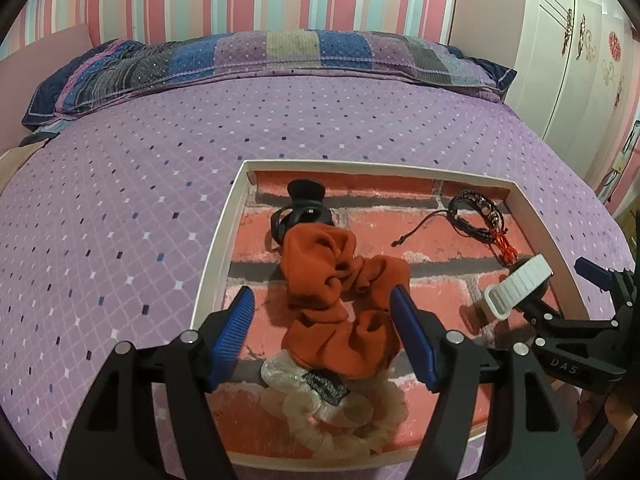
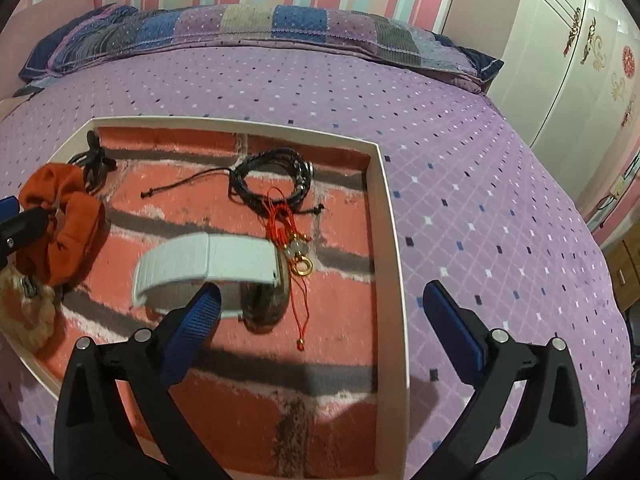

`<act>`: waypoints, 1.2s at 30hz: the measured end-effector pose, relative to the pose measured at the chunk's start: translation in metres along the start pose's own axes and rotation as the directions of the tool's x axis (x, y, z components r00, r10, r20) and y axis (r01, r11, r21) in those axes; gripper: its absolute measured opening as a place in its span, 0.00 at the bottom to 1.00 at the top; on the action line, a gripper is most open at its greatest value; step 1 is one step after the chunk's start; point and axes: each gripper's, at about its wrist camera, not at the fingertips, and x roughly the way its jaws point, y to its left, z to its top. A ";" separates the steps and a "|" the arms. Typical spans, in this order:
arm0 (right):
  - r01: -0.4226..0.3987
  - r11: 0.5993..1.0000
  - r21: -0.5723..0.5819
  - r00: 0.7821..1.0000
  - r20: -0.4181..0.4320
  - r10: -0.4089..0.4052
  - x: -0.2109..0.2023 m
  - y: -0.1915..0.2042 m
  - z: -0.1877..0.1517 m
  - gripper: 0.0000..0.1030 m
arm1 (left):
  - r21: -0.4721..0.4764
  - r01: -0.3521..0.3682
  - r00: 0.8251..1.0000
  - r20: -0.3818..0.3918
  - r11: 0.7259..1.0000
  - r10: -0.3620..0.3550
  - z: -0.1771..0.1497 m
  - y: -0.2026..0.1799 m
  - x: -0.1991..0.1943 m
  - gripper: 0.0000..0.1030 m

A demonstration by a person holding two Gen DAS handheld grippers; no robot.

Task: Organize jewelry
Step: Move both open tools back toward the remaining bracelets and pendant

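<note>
A white-rimmed tray with a red brick-pattern floor lies on the bed; it also shows in the right wrist view. My left gripper is open, its blue fingers either side of an orange scrunchie that lies over a cream scrunchie. A black hair claw sits behind them. A black braided bracelet and a red cord charm lie at the tray's back right. My right gripper is open, its left finger at a white band, blurred.
The tray rests on a purple diamond-pattern bedspread. A patchwork pillow lies along the striped wall. A white wardrobe stands at the right.
</note>
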 end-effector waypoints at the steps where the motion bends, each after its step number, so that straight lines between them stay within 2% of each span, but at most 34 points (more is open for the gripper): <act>1: -0.001 1.000 0.005 1.000 0.001 0.001 -0.002 -0.002 -0.001 0.95 | 0.002 -0.004 1.000 -0.003 1.000 0.004 -0.001 0.000 -0.002 0.67; 5: -0.037 0.998 0.049 0.999 -0.001 0.037 -0.020 -0.013 -0.008 0.95 | -0.014 -0.003 1.000 -0.013 1.000 0.002 -0.005 0.000 -0.015 0.67; 10: -0.068 0.993 0.100 0.998 0.024 0.066 -0.055 -0.027 -0.025 0.95 | -0.035 0.010 1.000 0.012 0.999 -0.009 -0.019 0.007 -0.057 0.67; 17: -0.109 0.978 0.180 0.994 0.036 0.104 -0.099 -0.040 -0.074 0.95 | -0.045 -0.043 0.998 0.042 0.998 0.045 -0.064 0.037 -0.124 0.72; 23: -0.116 0.973 0.200 0.993 0.045 0.109 -0.133 -0.045 -0.106 0.95 | -0.086 -0.073 0.997 0.027 0.994 0.076 -0.097 0.066 -0.163 0.72; 33: -0.100 0.975 0.198 0.994 0.066 0.089 -0.187 -0.041 -0.147 0.95 | -0.113 -0.093 0.996 -0.024 0.989 0.091 -0.153 0.085 -0.185 0.72; 36: -0.100 0.978 0.183 0.994 0.068 0.089 -0.196 -0.030 -0.157 0.91 | -0.117 -0.098 0.995 -0.033 0.988 0.094 -0.164 0.089 -0.185 0.72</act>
